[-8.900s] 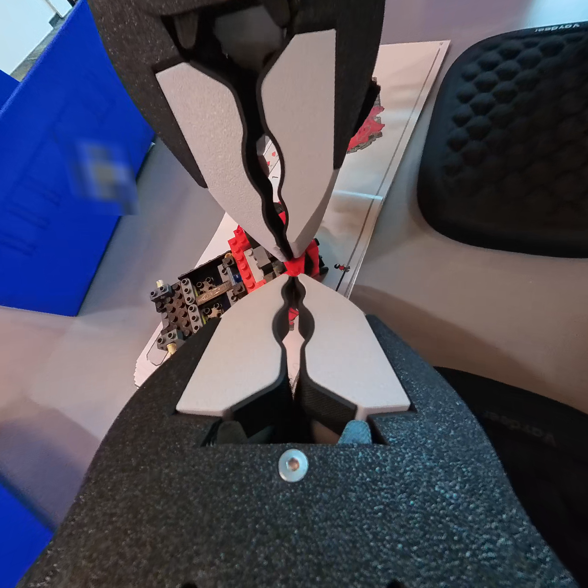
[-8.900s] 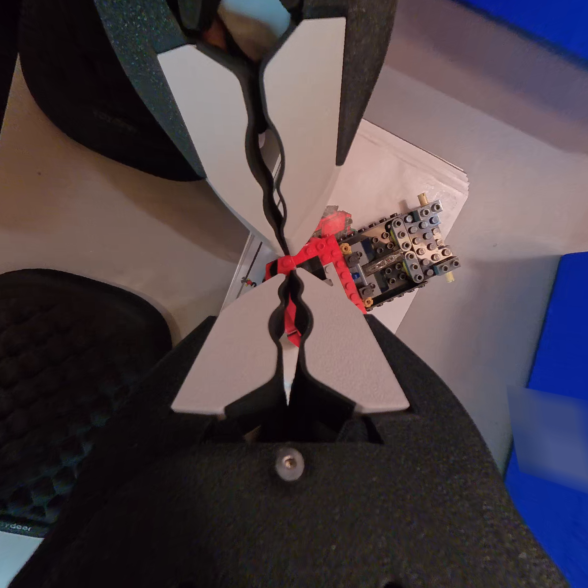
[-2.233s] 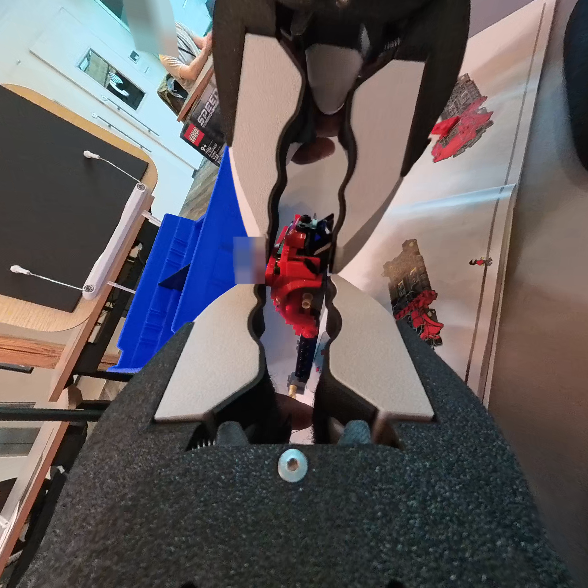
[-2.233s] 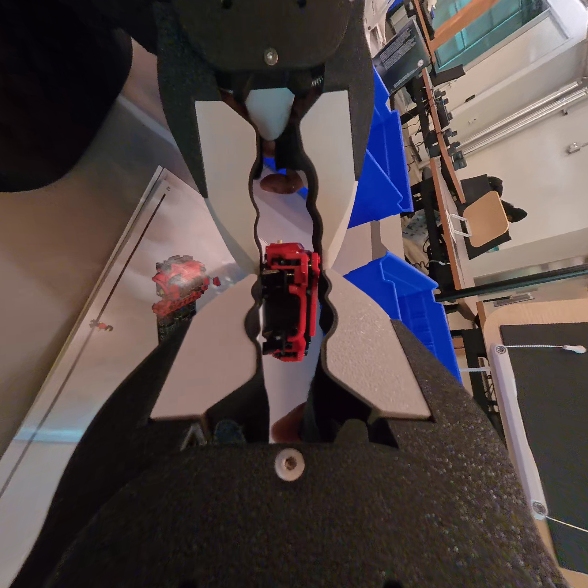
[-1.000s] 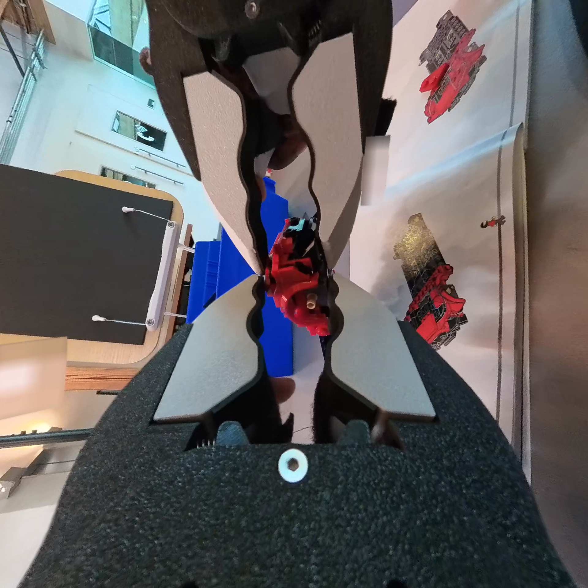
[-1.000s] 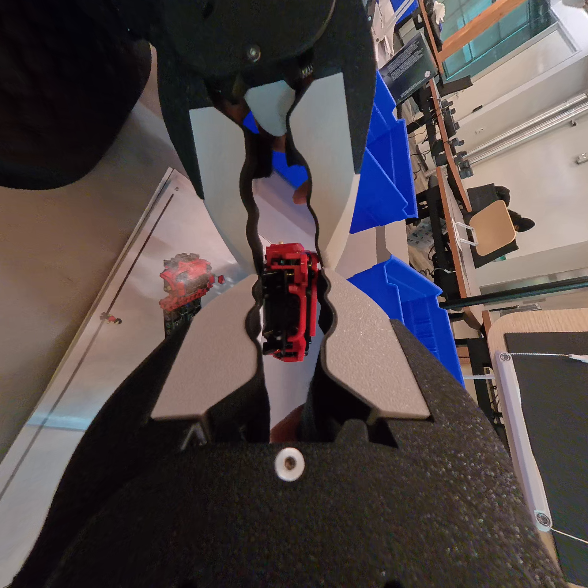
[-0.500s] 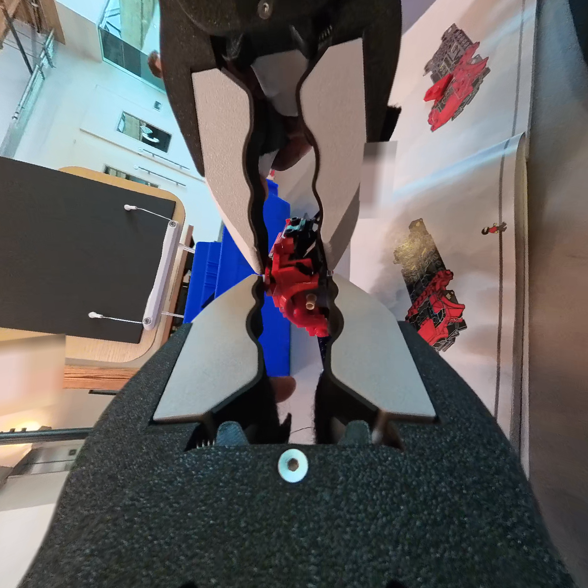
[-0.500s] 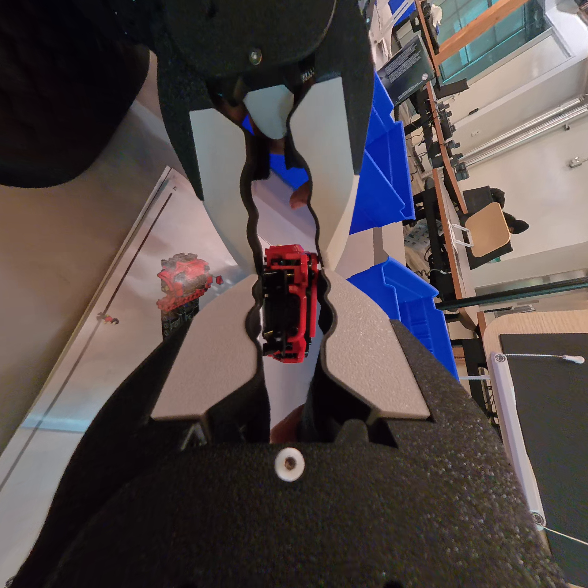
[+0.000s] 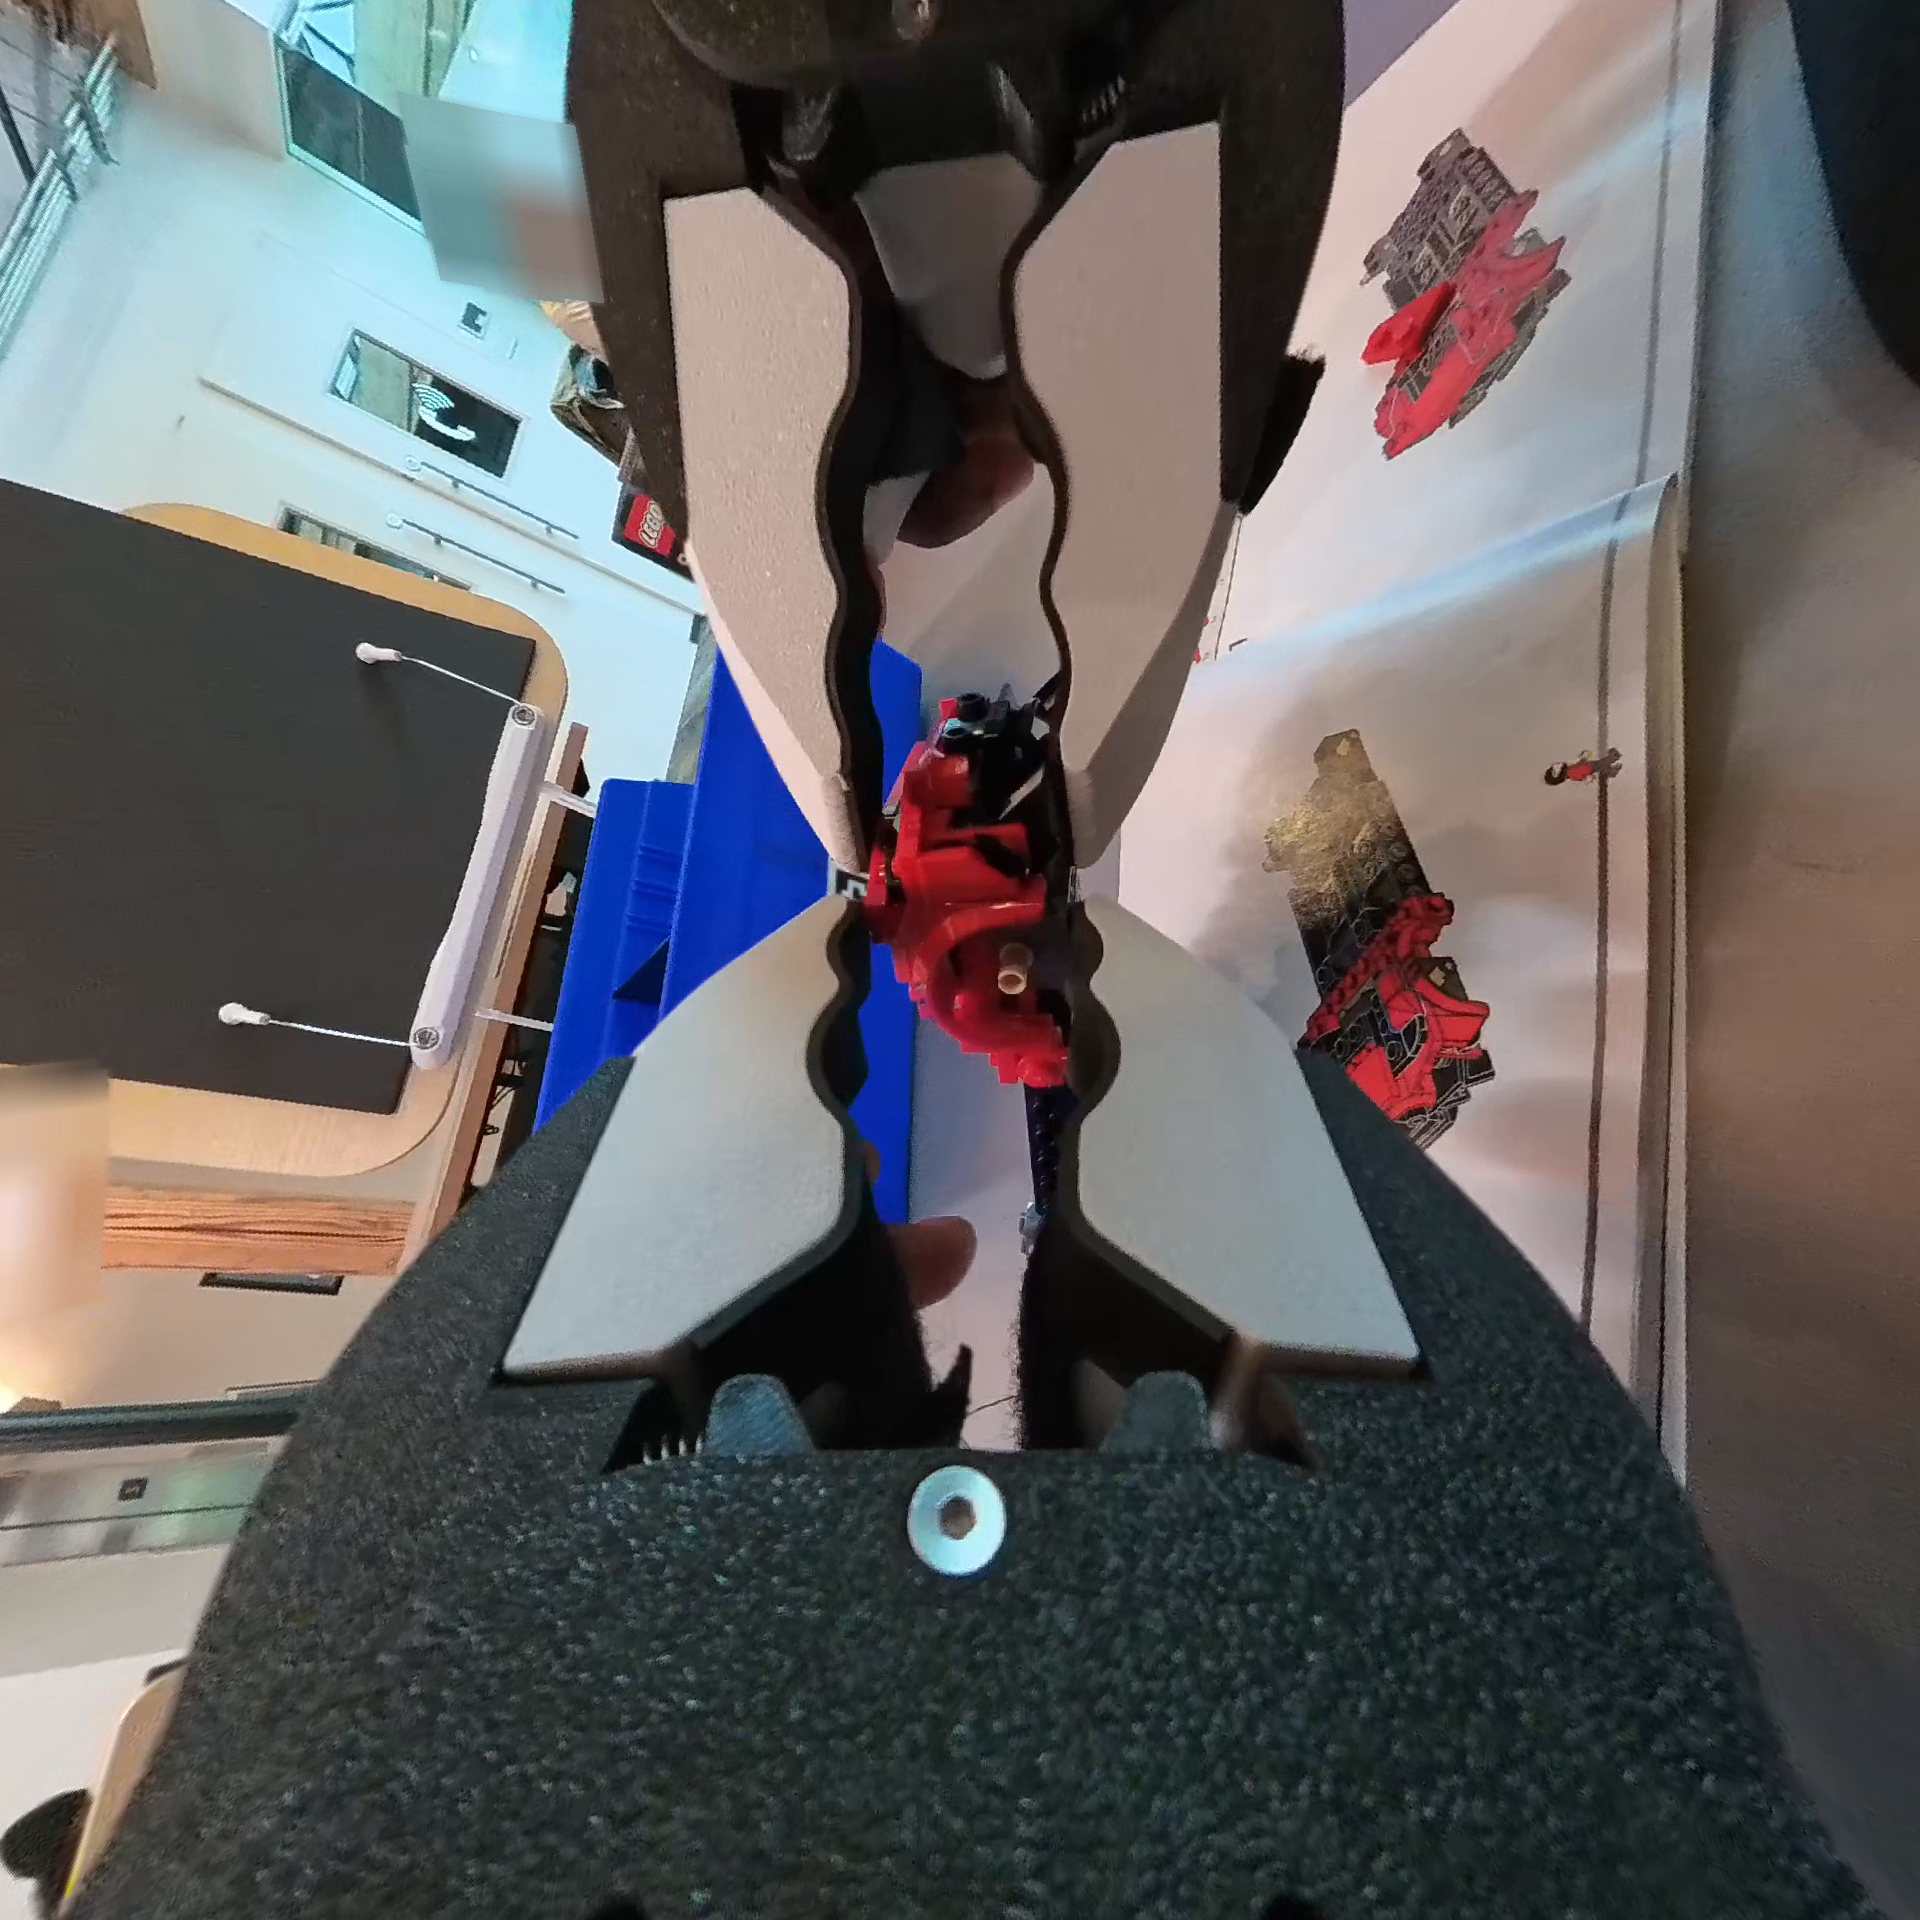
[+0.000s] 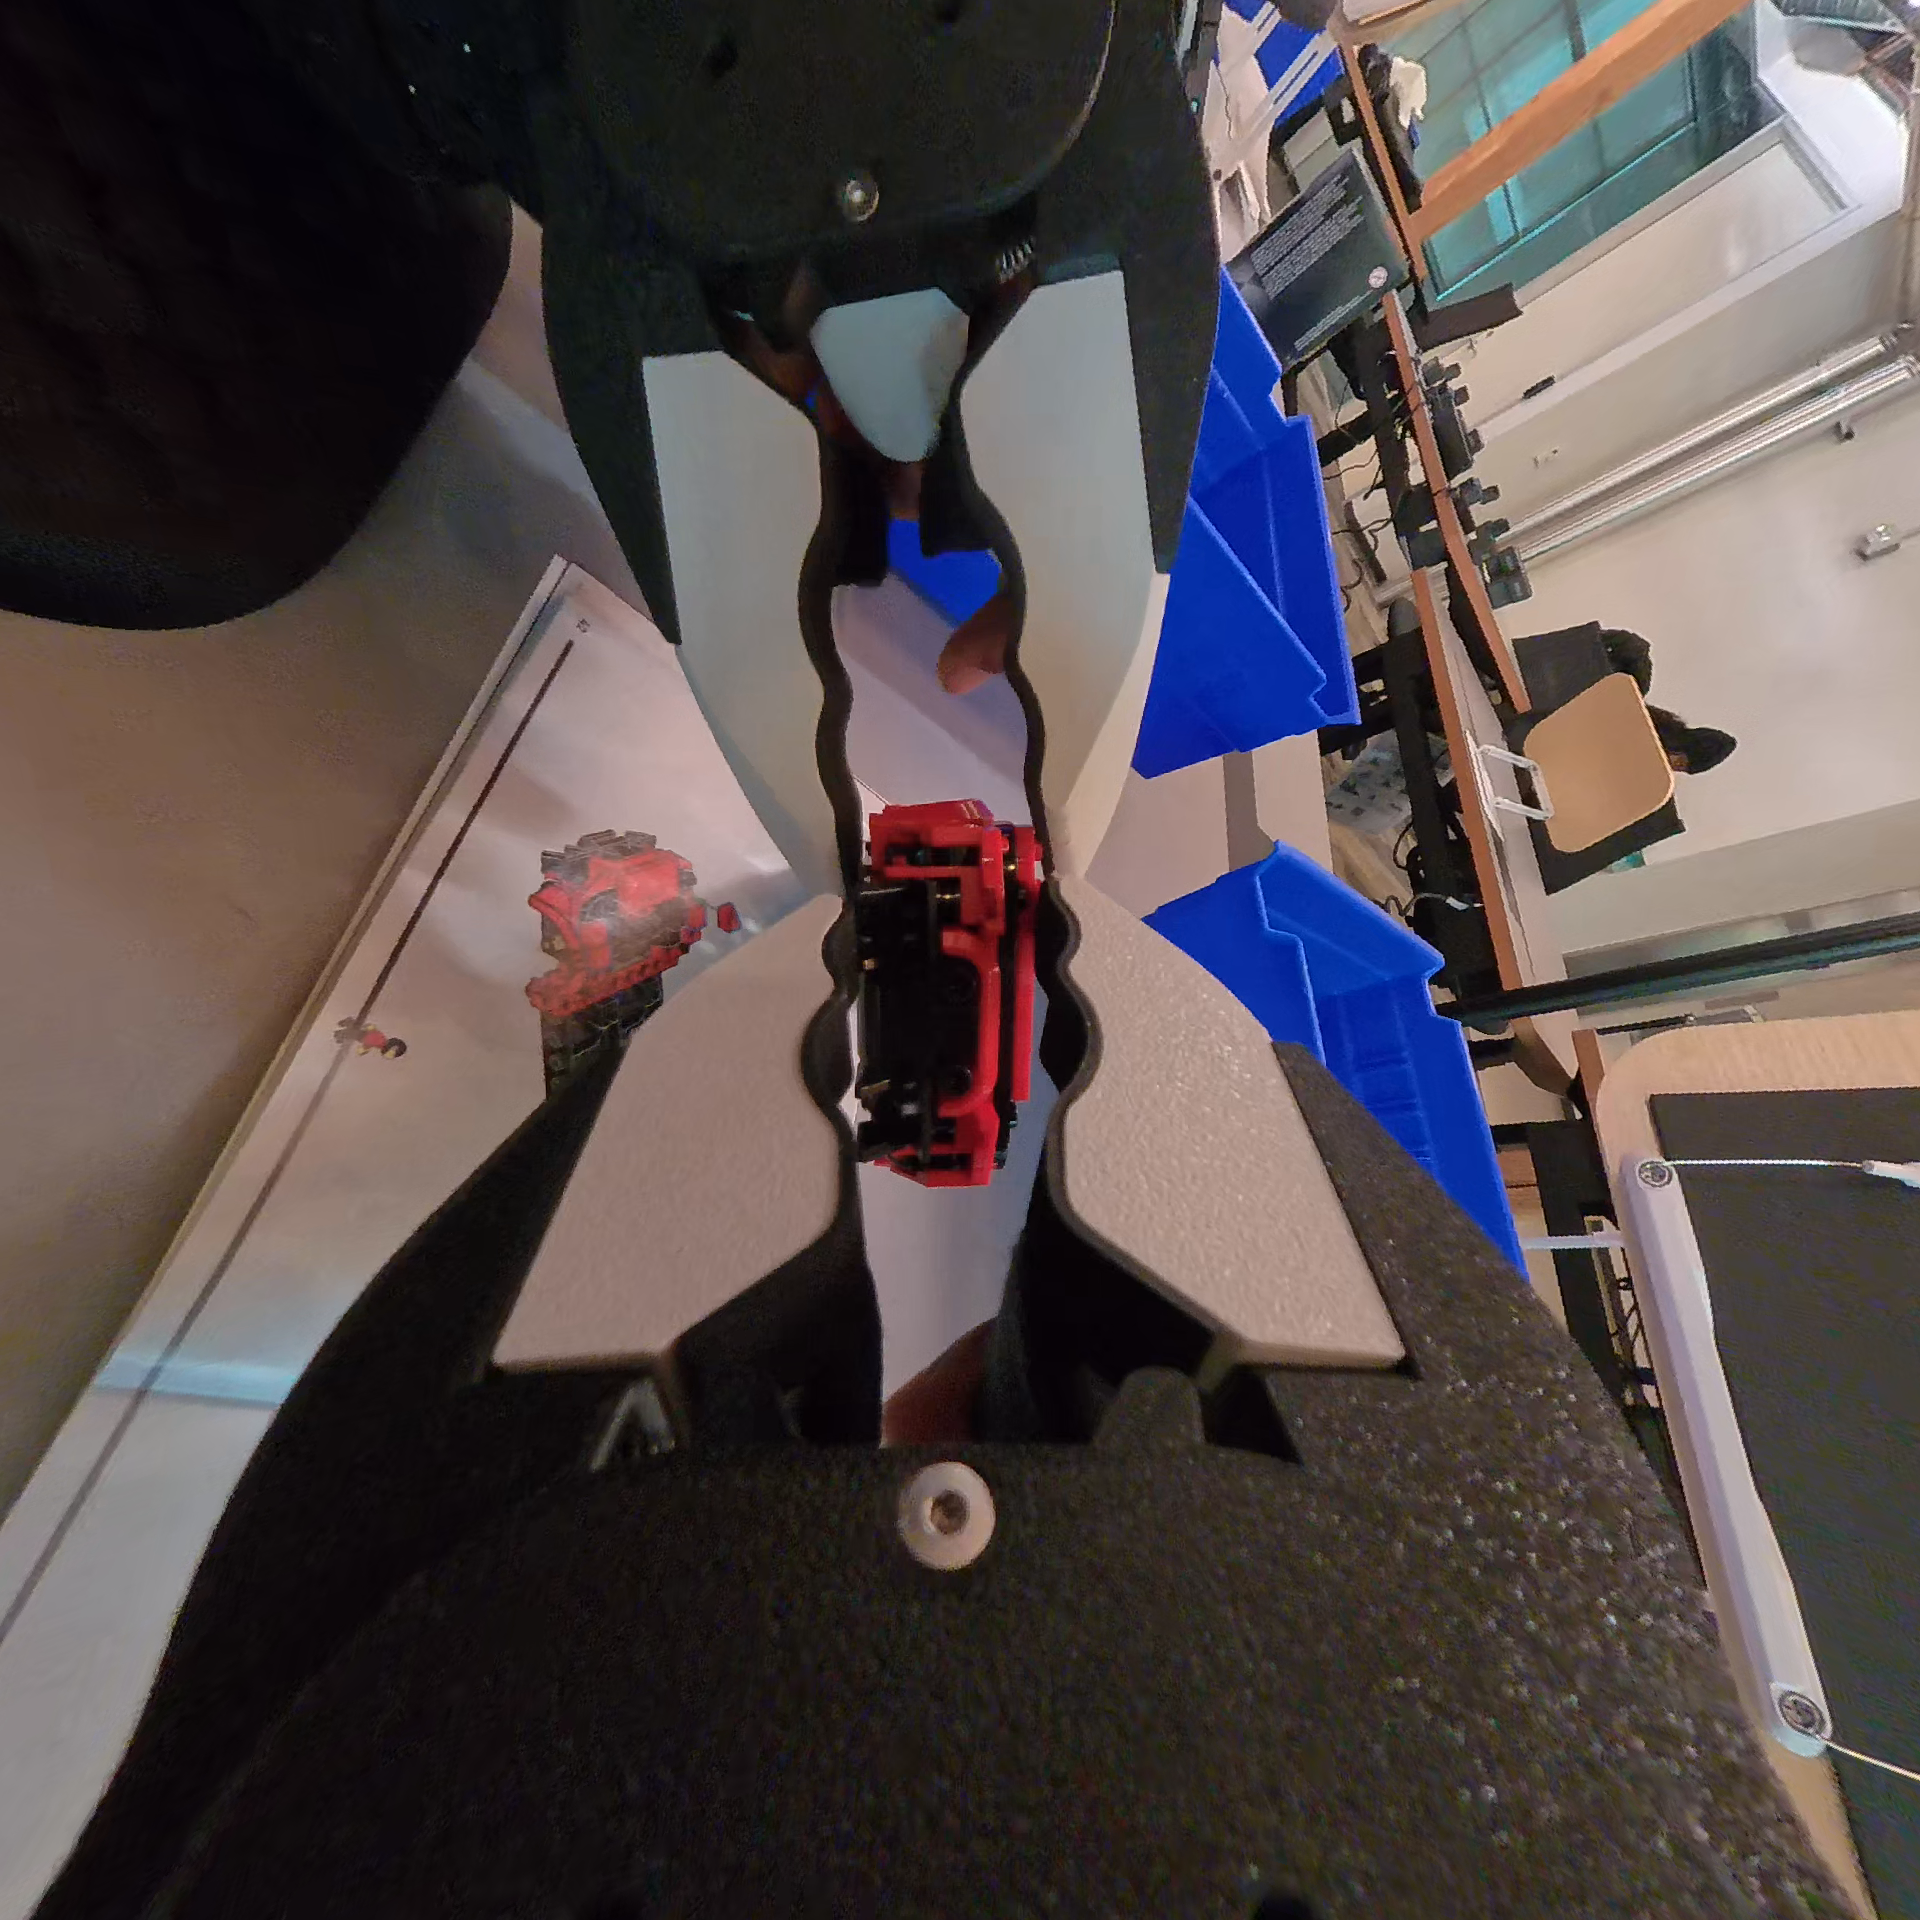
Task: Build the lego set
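A small red and black lego model [image 9: 966, 883] is held in the air between the two grippers, which face each other tip to tip. My left gripper [image 9: 961, 920] is shut on the model's near end. In that view the right gripper [image 9: 961, 831] comes down from the top, its tips against the same model. In the right wrist view my right gripper [image 10: 945, 914] is shut on the model [image 10: 951, 997], and the left gripper [image 10: 940, 842] comes in from above. A thin dark piece [image 9: 1042, 1143] hangs under the model.
The open instruction booklet [image 9: 1507, 675] lies on the table below, with pictures of the red model; it also shows in the right wrist view [image 10: 468, 935]. Blue storage bins [image 10: 1340, 1018] stand beside it, also in the left wrist view [image 9: 665, 935]. A fingertip [image 9: 935, 1262] shows behind my left fingers.
Both grippers stay shut on the model. The pair has drifted slightly against the background; the model's pose between the fingers is nearly the same.
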Available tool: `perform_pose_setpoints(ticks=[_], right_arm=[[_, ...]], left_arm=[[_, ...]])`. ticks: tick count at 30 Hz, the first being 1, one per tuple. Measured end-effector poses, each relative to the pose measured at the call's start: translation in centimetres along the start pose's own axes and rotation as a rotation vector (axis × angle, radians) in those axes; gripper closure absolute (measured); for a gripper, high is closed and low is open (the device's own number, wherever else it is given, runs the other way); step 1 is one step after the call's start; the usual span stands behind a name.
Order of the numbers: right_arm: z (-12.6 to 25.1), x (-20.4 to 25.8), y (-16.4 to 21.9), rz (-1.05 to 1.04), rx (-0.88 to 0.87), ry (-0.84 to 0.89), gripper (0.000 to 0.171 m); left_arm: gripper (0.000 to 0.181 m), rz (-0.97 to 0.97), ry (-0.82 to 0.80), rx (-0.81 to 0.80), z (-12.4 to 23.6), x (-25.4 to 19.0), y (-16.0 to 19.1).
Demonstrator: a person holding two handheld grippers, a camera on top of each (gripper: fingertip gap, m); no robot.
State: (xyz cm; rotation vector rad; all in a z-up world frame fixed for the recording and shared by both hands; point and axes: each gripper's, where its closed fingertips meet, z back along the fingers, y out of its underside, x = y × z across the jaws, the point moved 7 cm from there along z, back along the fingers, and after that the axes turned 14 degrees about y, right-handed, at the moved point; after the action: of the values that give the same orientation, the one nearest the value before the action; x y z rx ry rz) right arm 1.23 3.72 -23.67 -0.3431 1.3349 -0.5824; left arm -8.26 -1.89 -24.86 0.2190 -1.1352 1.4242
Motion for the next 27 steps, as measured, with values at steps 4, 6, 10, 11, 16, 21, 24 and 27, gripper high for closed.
perform_pose_setpoints(ticks=[4, 6, 10, 11, 16, 21, 24, 27], right_arm=[[0.01, 0.07, 0.06, 0.007, 0.004, 0.003, 0.139], [-0.01, 0.14, 0.05, 0.011, 0.003, 0.007, 0.139], [-0.08, 0.39, -0.04, 0.038, 0.004, 0.02, 0.138], [-0.1, 0.44, -0.06, 0.051, 0.008, 0.023, 0.138], [-0.06, 0.46, -0.06, 0.078, 0.025, 0.019, 0.139], [-0.05, 0.5, -0.04, 0.105, 0.036, 0.015, 0.139], [-0.07, 0.65, -0.08, 0.103, 0.032, 0.017, 0.139], [-0.08, 0.75, -0.04, 0.103, 0.032, 0.022, 0.139]], left_arm=[[0.146, 0.018, -0.009, -0.012, -0.11, -0.11, 0.07], [0.146, 0.019, -0.01, -0.011, -0.12, -0.16, 0.08], [0.146, 0.007, -0.007, -0.005, -0.07, -0.28, 0.08], [0.146, 0.005, -0.007, -0.003, -0.06, -0.28, 0.08], [0.147, -0.007, -0.006, 0.018, -0.26, -0.37, -0.03], [0.146, -0.024, -0.007, 0.029, -0.45, -0.47, -0.07], [0.146, -0.032, -0.007, 0.031, -0.42, -0.57, -0.01], [0.146, -0.053, -0.02, 0.045, -0.45, -0.82, -0.01]])
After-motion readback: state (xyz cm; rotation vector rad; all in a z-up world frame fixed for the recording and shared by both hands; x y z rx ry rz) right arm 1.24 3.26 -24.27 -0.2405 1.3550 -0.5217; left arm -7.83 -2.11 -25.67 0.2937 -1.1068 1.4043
